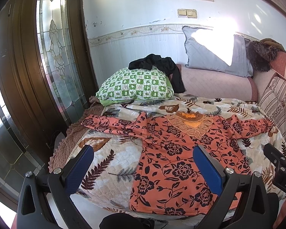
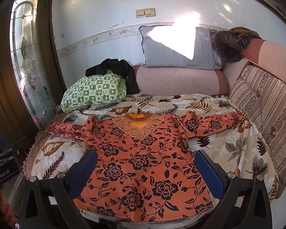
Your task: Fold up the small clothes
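Landmark: one orange floral top (image 1: 173, 164) (image 2: 143, 171), spread flat and face up on the bed, both sleeves stretched out sideways, lace collar at its far end, hem at the near edge of the bed.
Garments counted: two in all, the orange top and one black garment (image 1: 162, 66) (image 2: 120, 70) crumpled well beyond the top's collar.
Blanket: one leaf-print blanket (image 1: 108, 164) (image 2: 228, 147) lies directly under the top and shows on both sides of it.
Pillows and cushions: one green checked pillow (image 1: 137, 85) (image 2: 93, 91) beyond the top's collar on the left, with the black garment draped over its far edge; one grey pillow (image 1: 213, 51) (image 2: 177, 47) farther back against the wall; one striped cushion (image 1: 278, 103) (image 2: 261, 112) just past the top's right sleeve.
Other cloth: one dark furry item (image 1: 261, 55) (image 2: 230, 43) on the pink sofa back, far beyond the right sleeve.
Door: one wooden door with a leaded glass panel (image 1: 55, 47) (image 2: 26, 57), off past the top's left sleeve.
Wall: one double light switch (image 1: 186, 13) (image 2: 145, 12) high above the collar.
Grippers counted: two.
Left gripper (image 1: 143, 164): fingers spread wide, nothing between them, held above the top's lower left edge where it meets the blanket.
Right gripper (image 2: 145, 168): fingers spread wide, nothing between them, held above the top's lower body, one finger toward each side seam.
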The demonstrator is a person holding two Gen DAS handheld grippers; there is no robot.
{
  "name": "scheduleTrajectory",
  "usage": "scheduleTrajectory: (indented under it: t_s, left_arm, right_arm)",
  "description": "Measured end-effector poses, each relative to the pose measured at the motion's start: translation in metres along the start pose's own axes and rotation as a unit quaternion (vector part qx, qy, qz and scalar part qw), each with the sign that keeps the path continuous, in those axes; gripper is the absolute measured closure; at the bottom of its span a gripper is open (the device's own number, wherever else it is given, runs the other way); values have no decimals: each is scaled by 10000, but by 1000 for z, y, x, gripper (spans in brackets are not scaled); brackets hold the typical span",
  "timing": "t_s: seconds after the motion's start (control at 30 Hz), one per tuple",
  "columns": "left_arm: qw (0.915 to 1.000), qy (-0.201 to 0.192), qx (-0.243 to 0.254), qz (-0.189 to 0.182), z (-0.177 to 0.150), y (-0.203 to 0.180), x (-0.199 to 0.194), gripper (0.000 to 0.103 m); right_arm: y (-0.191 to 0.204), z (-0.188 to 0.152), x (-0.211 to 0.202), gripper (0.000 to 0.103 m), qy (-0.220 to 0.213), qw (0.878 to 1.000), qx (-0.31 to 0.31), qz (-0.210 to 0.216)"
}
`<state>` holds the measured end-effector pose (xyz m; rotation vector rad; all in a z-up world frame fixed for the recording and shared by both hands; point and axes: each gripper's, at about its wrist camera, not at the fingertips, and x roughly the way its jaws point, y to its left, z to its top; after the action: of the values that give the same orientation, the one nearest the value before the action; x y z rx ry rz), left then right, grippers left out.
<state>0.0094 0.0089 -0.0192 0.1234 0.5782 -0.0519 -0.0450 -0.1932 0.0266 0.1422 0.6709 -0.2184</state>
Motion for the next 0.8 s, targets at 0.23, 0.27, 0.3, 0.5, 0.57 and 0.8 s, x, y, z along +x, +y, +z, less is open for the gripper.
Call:
scheduleTrajectory:
  t_s: [0.23, 0.27, 0.3, 0.5, 0.57, 0.8]
  left_arm:
    - [10000, 22, 21, -22, -3, 1, 2, 0]
    - [10000, 27, 28, -24, -3, 1, 3, 0]
    - [10000, 25, 24, -20, -4, 1, 3, 0]
    - [10000, 55, 42, -25, -7, 0, 6, 0]
    - [10000, 71, 62, -23, -8, -1, 7, 0]
    - [9999, 134, 107, -18, -6, -5, 11, 0]
  right_arm:
    - [-2, -2, 2, 0, 58, 10000, 26, 2]
    - [-2, -2, 3, 0, 69, 10000, 33, 3]
    - [-3, 0, 4, 0, 86, 10000, 42, 5]
    - [-4, 0, 8, 0, 156, 9998, 77, 10]
    - [-5, 0, 10, 0, 188, 9998, 93, 15]
    - [-7, 1, 14, 0, 273, 9995, 139, 30]
